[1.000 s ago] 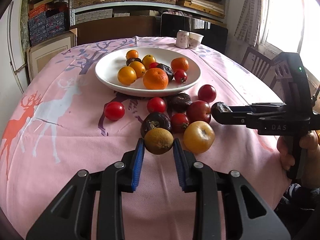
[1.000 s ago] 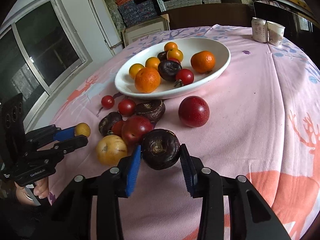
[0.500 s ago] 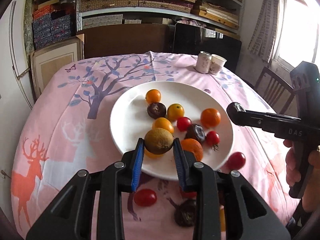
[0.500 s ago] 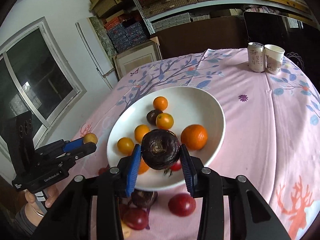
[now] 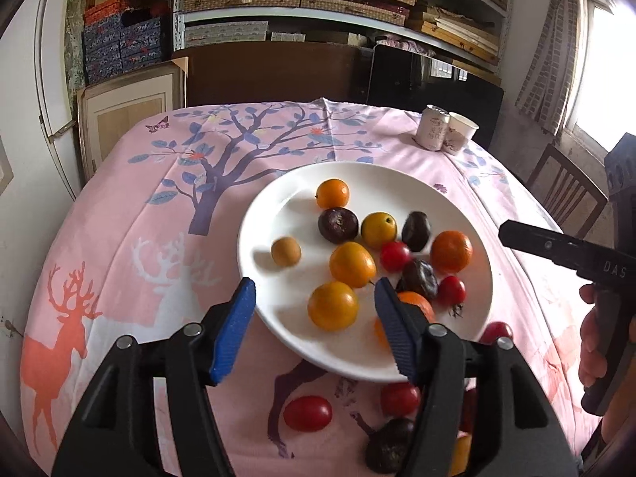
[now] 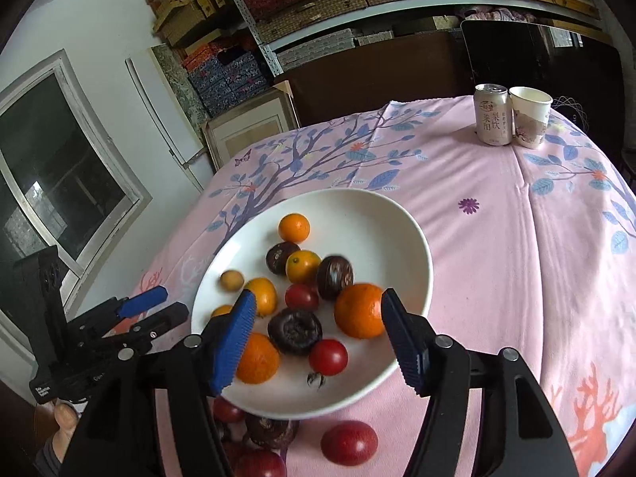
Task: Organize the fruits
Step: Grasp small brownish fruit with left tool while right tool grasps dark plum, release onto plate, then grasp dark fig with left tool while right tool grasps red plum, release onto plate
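Note:
A white plate (image 5: 397, 183) (image 6: 377, 230) on the pink tablecloth holds oranges, small red tomatoes and dark fruits. My left gripper (image 5: 314, 330) hangs over the plate's near rim, its jaws opening with nothing between them. A small tan fruit (image 5: 285, 251) (image 6: 231, 280) lies on the plate's left side. My right gripper (image 6: 318, 318) is also above the plate, jaws opening and empty. A dark round fruit (image 6: 335, 272) (image 5: 416, 231), blurred, sits among the others. Each view shows the other gripper: the left gripper (image 6: 171, 304) and the right gripper (image 5: 516, 236).
Loose fruits lie on the cloth near me: a red tomato (image 5: 307, 413), a red plum (image 6: 349, 443) and a dark fruit (image 6: 272, 429). A drink can (image 6: 493, 113) and paper cup (image 6: 530, 117) stand at the far right. A chair (image 5: 564, 190) is beside the table.
Both grippers carried their fruits from the cloth to above the plate, then opened. The tan fruit and the dark fruit dropped onto the plate.

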A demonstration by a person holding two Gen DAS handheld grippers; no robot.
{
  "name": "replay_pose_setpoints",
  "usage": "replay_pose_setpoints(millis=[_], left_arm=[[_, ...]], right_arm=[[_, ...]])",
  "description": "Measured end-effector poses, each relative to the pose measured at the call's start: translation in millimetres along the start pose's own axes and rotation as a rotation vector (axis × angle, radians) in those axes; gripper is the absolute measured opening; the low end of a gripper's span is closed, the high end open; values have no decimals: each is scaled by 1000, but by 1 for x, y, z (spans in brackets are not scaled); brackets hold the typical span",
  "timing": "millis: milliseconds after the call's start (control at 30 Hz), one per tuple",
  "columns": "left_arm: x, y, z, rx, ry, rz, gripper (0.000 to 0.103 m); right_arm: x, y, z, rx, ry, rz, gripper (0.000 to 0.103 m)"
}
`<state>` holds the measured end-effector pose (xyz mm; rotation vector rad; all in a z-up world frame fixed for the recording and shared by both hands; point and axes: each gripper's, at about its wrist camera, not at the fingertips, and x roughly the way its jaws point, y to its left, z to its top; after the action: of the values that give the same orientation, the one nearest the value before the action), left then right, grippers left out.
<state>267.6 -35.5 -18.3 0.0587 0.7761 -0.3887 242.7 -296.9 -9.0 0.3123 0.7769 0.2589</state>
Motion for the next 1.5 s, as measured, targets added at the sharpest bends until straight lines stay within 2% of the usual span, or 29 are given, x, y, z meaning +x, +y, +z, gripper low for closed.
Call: replay_pose_setpoints(millis=[133, 233, 333, 400, 433, 567, 700, 900, 1033, 1100, 1167, 1200, 1300, 1500], left_arm=[[-28, -16, -38, 62, -13, -10, 68], [-35, -31, -67, 107, 12, -2, 68], [-35, -43, -88, 132, 33, -6, 68], [-34, -45, -95, 132, 39, 8, 68], [-35, -46, -97, 133, 36, 14, 68], [-32, -48, -102, 138, 52, 47, 68], [-31, -52, -104, 166, 61, 61, 68], [-18, -58, -108, 215, 137, 45, 68], [-11, -61, -106, 226, 149, 47, 68], [-3, -59, -103, 226, 161, 46, 62], [5, -55, -100, 207, 198, -10, 50], [4, -55, -99, 208, 195, -26, 41], [0, -56, -100, 210, 171, -19, 41], [-48, -35, -100, 95, -63, -39, 41]], right_arm=[[-23, 2, -47, -60, -4, -29, 66], [-34, -1, -83, -80, -4, -69, 66], [-37, -10, -104, -51, 17, -63, 66], [-46, -19, -107, 3, -7, -18, 67], [-49, -23, -108, 20, -18, -12, 70], [-47, -29, -111, 56, 3, 23, 71], [-45, -26, -113, 39, 6, 19, 71], [-49, -29, -113, 56, -6, 34, 71], [-49, -27, -114, 44, -6, 31, 71], [-47, -27, -113, 41, -1, 30, 71], [-47, -26, -113, 37, 0, 27, 71], [-48, -26, -114, 36, -2, 26, 71], [-49, -27, -114, 40, -8, 29, 71], [-42, -27, -107, 50, 1, 5, 71]])
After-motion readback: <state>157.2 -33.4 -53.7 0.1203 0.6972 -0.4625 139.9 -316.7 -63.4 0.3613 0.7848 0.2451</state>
